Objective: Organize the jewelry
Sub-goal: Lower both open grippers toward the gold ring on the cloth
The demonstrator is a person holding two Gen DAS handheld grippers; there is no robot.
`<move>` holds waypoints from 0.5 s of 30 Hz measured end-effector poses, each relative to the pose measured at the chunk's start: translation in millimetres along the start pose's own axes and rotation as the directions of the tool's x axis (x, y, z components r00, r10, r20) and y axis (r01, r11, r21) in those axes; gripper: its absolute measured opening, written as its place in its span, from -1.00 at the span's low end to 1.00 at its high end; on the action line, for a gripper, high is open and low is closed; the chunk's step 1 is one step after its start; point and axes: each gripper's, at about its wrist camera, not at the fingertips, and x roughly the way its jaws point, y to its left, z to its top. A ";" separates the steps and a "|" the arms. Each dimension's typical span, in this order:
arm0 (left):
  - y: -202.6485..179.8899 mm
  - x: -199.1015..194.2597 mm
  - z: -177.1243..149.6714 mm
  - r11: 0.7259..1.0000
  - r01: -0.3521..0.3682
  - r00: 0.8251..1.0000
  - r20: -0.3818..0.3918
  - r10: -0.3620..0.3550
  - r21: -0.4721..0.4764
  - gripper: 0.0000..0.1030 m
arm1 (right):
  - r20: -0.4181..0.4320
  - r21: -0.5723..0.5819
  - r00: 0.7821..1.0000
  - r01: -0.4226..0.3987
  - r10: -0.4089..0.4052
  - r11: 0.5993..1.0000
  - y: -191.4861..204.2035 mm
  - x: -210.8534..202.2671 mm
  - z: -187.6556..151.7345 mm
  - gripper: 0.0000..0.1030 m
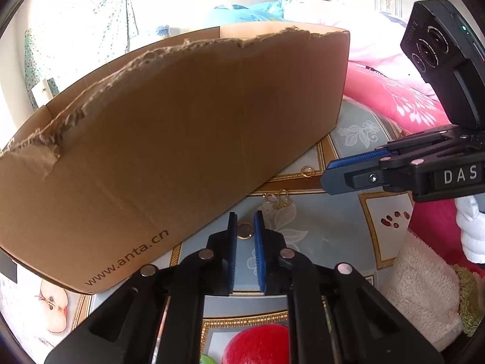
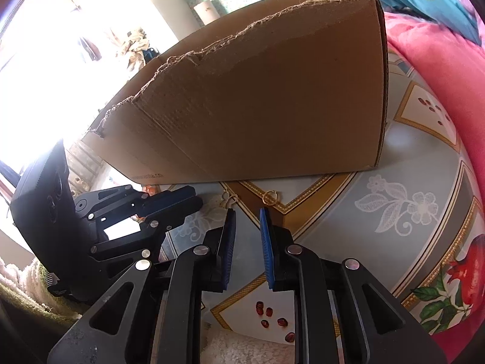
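Gold ring point(image 1: 244, 231): we see it between our left gripper's blue pads, low on the patterned tablecloth point(image 1: 318, 236), just in front of the cardboard box.
Left gripper point(image 1: 245, 227): our jaws stand narrow, one pad at each side of the ring; we cannot tell for certain that both pads press on it.
Right gripper point(image 2: 247, 221): our jaws are narrow with nothing between them, hovering over the cloth.
Earring cluster point(image 1: 277, 197): we see small gold loops lying together on the cloth, a little beyond the left fingertips.
Single hoop point(image 2: 269, 196): we see it lying apart from the cluster, close to the foot of the box, just beyond the right fingertips.
Cardboard box point(image 1: 182, 127): it stands on the cloth behind all the jewelry, top edge torn and ragged, a web address printed on its near wall.
Pink bedding point(image 2: 430, 60): we see it bunched at the right of the box.
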 end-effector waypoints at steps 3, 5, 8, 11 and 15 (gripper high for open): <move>-4.0 -1.0 -1.4 1.000 -0.002 1.000 -0.006 0.002 -0.016 -0.80 | 0.019 -0.026 0.999 0.031 -0.031 0.999 6.6 -4.5 0.1 -0.65; -5.0 -4.2 -3.7 1.000 -0.004 1.000 -0.008 0.004 -0.026 -0.80 | 0.030 -0.056 0.998 0.065 -0.064 0.996 11.2 -5.3 0.4 -0.65; -8.0 -7.2 -4.8 0.999 -0.009 1.000 -0.010 0.008 -0.047 -0.80 | 0.048 -0.110 0.992 0.124 -0.119 0.986 18.8 0.0 -0.5 -0.65; -8.0 -9.0 -6.6 0.997 -0.011 1.000 -0.011 0.010 -0.075 -0.80 | 0.050 -0.138 0.985 0.168 -0.162 0.976 23.5 6.3 0.9 -0.65; -6.7 -10.0 -7.8 0.995 -0.010 1.000 -0.011 0.009 -0.098 -0.80 | 0.052 -0.181 0.979 0.205 -0.198 0.962 30.7 18.9 1.7 -0.65</move>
